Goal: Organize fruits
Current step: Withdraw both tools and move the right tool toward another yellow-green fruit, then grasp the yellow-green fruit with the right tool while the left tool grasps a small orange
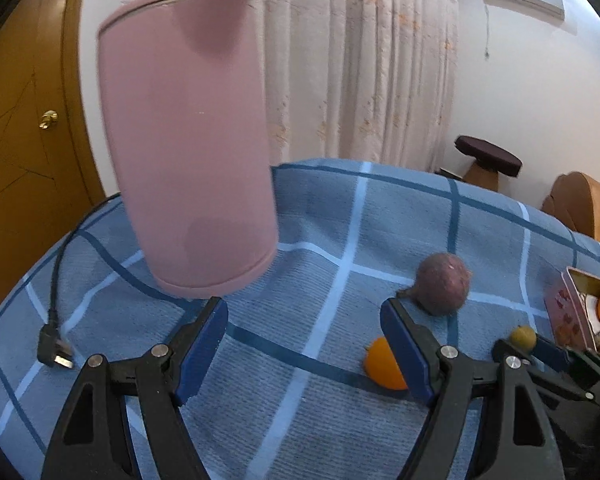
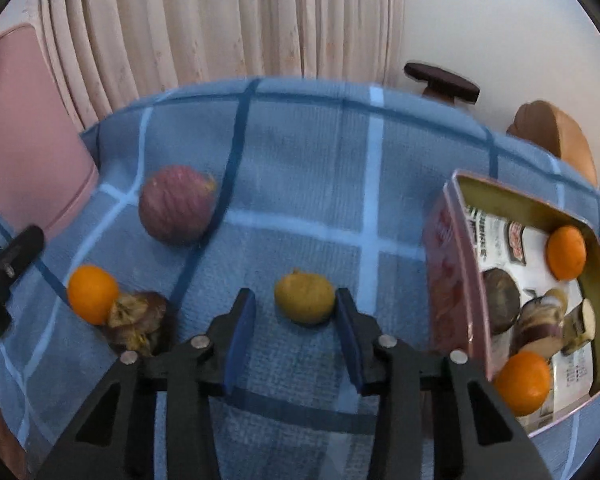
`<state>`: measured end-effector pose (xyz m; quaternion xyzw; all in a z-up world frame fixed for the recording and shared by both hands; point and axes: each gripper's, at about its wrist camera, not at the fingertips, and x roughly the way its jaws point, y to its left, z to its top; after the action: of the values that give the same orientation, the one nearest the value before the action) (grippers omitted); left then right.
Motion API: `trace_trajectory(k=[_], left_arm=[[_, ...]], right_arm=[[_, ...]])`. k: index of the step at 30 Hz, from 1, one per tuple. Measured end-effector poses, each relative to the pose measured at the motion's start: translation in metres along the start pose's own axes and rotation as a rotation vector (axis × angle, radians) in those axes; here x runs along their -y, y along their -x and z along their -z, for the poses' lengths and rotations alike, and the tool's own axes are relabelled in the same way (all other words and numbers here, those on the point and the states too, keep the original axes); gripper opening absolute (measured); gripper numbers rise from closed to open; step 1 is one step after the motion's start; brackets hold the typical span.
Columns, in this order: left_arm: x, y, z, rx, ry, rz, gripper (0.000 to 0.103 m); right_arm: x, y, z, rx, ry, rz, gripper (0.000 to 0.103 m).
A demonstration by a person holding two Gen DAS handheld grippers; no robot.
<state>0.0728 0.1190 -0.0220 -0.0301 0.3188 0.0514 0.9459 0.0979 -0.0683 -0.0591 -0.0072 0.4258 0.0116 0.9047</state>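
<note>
The right claw (image 2: 296, 312) stands open with a yellow fruit (image 2: 305, 298) between its tips, touching neither clearly; the left claw (image 1: 304, 320) gapes empty.

In the left wrist view, an orange (image 1: 382, 364) lies half hidden behind the right finger of the left hand-held gripper (image 1: 305, 322), and the tin box (image 1: 568, 312) at the right is cut off by the dark rim, so only one corner and part of one orange inside show. The small yellowish fruit (image 1: 523, 337) there is too small to identify. In the right wrist view, the pink container (image 2: 28, 136) runs off the left edge, and the brown dried thing (image 2: 138, 320) beside the loose orange (image 2: 93, 294) is too blurred to name. The dark pieces (image 2: 536, 320) in the box overlap; their kind is unclear. The print on the box liner is unreadable.
</note>
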Motion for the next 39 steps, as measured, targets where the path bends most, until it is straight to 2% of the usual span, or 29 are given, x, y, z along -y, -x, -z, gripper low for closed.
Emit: trace_trajectory(k=[1, 2, 4, 8, 12, 14, 16, 19, 21, 22, 23, 30, 31, 32, 35, 39], left_arm=[[0.003, -0.002, 0.001, -0.009, -0.011, 0.006, 0.080], [0.005, -0.003, 0.002, -0.016, -0.020, 0.011, 0.080], [0.012, -0.007, 0.005, -0.033, -0.046, 0.024, 0.080], [0.020, -0.012, 0.007, -0.046, -0.069, 0.036, 0.080], [0.023, -0.019, 0.007, -0.087, -0.045, 0.103, 0.080], [0.026, -0.025, 0.008, -0.126, -0.038, 0.163, 0.080], [0.031, -0.032, 0.012, -0.190, -0.039, 0.213, 0.080], [0.024, -0.035, 0.014, -0.204, 0.007, 0.247, 0.079], [0.022, -0.033, 0.014, -0.199, 0.008, 0.245, 0.067], [0.022, -0.032, 0.014, -0.198, 0.006, 0.245, 0.045], [0.022, -0.033, 0.014, -0.202, 0.007, 0.244, 0.034], [0.012, -0.035, 0.012, -0.198, 0.080, 0.277, 0.035], [0.011, -0.035, 0.011, -0.197, 0.082, 0.284, 0.039], [0.008, -0.035, 0.010, -0.194, 0.079, 0.281, 0.047], [0.002, -0.027, 0.005, -0.172, 0.026, 0.225, 0.064], [-0.020, -0.018, -0.003, -0.137, 0.047, 0.252, 0.066]], right_arm=[[0.000, 0.000, 0.001, 0.001, 0.002, -0.007, 0.043], [0.001, 0.002, 0.001, 0.005, 0.002, -0.018, 0.033], [0.003, 0.004, 0.004, 0.012, -0.005, -0.052, 0.033], [0.006, 0.026, 0.015, 0.091, -0.016, -0.100, 0.033], [0.004, 0.049, 0.024, 0.178, 0.002, -0.107, 0.033], [0.002, 0.055, 0.029, 0.197, 0.012, -0.109, 0.033], [0.001, 0.058, 0.033, 0.198, 0.016, -0.115, 0.033], [0.007, 0.060, 0.038, 0.191, -0.002, -0.130, 0.033], [0.007, 0.061, 0.039, 0.192, -0.014, -0.132, 0.033], [0.009, 0.062, 0.038, 0.196, -0.017, -0.131, 0.033], [0.010, 0.063, 0.040, 0.199, -0.018, -0.130, 0.033], [0.014, 0.066, 0.042, 0.202, -0.031, -0.137, 0.033], [0.015, 0.067, 0.042, 0.203, -0.031, -0.138, 0.033], [0.016, 0.068, 0.042, 0.204, -0.032, -0.139, 0.033], [0.016, 0.069, 0.042, 0.205, -0.032, -0.140, 0.033], [0.018, 0.066, 0.041, 0.200, -0.034, -0.150, 0.033]])
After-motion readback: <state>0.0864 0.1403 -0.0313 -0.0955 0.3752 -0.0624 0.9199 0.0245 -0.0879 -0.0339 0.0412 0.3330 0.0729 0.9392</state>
